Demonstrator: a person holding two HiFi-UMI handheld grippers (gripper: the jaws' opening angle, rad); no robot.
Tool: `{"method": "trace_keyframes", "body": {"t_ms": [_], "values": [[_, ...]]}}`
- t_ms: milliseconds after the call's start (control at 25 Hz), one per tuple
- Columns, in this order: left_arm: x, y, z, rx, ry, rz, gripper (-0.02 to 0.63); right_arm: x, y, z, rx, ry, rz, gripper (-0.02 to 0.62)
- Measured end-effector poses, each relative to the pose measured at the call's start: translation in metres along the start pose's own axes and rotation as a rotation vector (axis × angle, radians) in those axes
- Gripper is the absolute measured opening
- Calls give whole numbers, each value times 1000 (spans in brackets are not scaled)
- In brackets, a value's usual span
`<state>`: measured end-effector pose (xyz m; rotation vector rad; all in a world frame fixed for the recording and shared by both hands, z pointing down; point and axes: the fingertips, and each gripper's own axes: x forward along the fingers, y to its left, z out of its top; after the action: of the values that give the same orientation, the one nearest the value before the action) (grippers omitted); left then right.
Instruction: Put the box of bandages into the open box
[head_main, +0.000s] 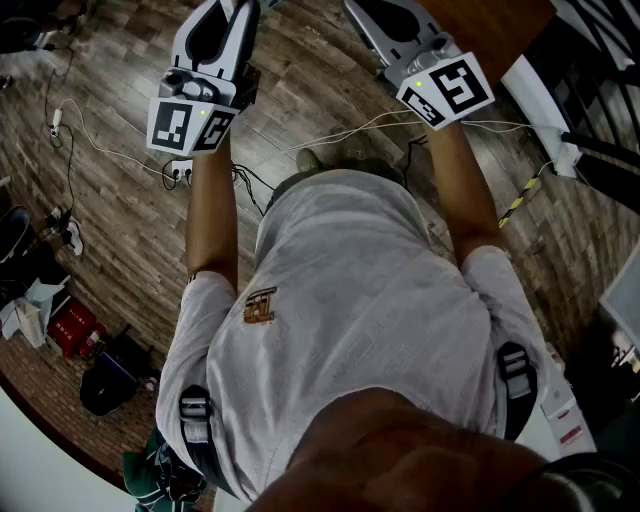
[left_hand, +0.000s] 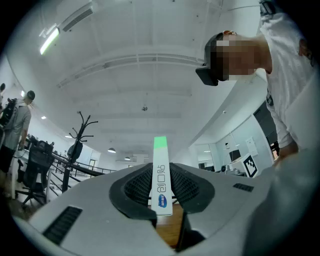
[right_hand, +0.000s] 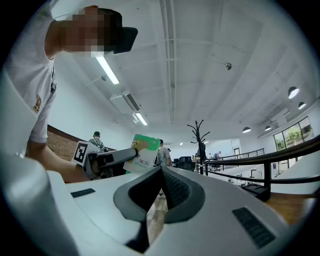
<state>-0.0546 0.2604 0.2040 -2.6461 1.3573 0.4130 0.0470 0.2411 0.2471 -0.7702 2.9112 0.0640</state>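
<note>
In the left gripper view the box of bandages (left_hand: 160, 186) is seen edge-on: thin, white, with a green top end. My left gripper (left_hand: 160, 167) is shut on it and points up at the ceiling. The right gripper view shows the same box (right_hand: 143, 154) from its broad green-and-white side, held in the left gripper (right_hand: 107, 161) at the left. My right gripper (right_hand: 162, 170) is shut with nothing between its pads. In the head view both grippers, left (head_main: 212, 55) and right (head_main: 415, 45), are raised in front of the person's chest. No open box is in view.
Below is a wooden floor with white cables and a power strip (head_main: 180, 172). A red bag (head_main: 70, 325) and a black bag (head_main: 105, 385) lie at the left. A brown tabletop (head_main: 490, 25) is at the upper right. A coat stand (right_hand: 200, 137), railings and people stand far off.
</note>
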Motion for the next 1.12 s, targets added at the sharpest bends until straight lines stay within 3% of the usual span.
{"method": "trace_keyframes", "body": {"t_ms": [600,1120], "values": [[31,10,-18,-3,-3,27,109,4,-36,-5,10,1,26,31],[84,10,-37,32,-3,77,109,2,-96,-9,13,-16,80,31]]}}
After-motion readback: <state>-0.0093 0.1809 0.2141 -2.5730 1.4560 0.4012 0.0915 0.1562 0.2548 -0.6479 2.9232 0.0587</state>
